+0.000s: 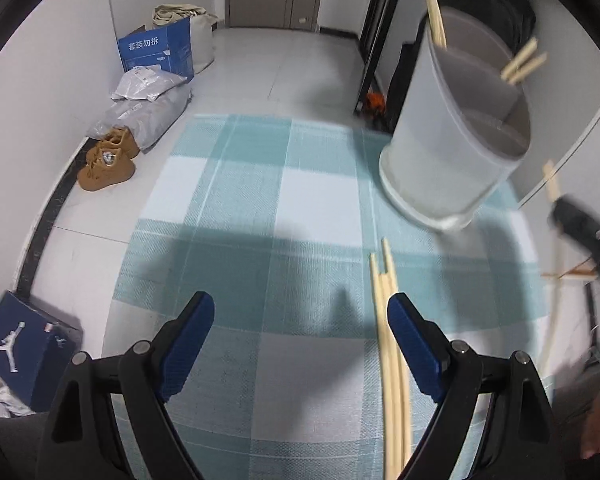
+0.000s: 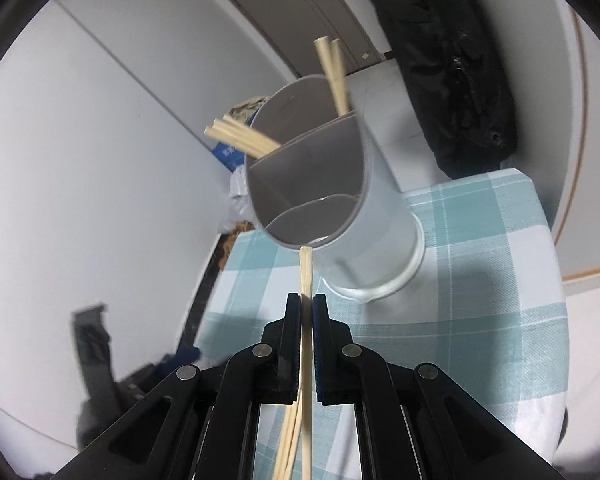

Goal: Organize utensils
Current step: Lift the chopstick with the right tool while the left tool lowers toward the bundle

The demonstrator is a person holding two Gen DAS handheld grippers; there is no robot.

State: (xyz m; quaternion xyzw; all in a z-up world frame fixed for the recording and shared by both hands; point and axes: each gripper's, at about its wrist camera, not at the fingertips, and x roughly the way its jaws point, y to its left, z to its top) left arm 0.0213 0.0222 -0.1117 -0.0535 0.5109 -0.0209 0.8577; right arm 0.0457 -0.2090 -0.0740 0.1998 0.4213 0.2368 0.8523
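The chopsticks (image 1: 392, 360) still loose lie in a small bundle on the teal-and-white checked cloth (image 1: 284, 208) that covers the worktop, just inside the right-hand finger of the left gripper (image 1: 300, 344), whose blue-padded fingers (image 1: 188, 344) stand wide apart with nothing pressed between them. The right gripper (image 2: 307, 304) has its fingers clamped together on 1 chopstick (image 2: 306, 272), which sticks out forward so that its tip sits just at the near rim of the grey utensil holder (image 2: 364, 208). In the left wrist view this gripper appears only as a blurred dark shape at the right edge. The holder stands on the cloth near the worktop's far edge and is split by inner walls into compartments; 2 groups of chopsticks (image 2: 336, 76) already lean out of its far compartments. Beyond the worktop, on the tiled floor, lie a pair of tan shoes (image 1: 108, 164), a blue carton (image 1: 156, 50) and grey plastic bags (image 1: 148, 108).
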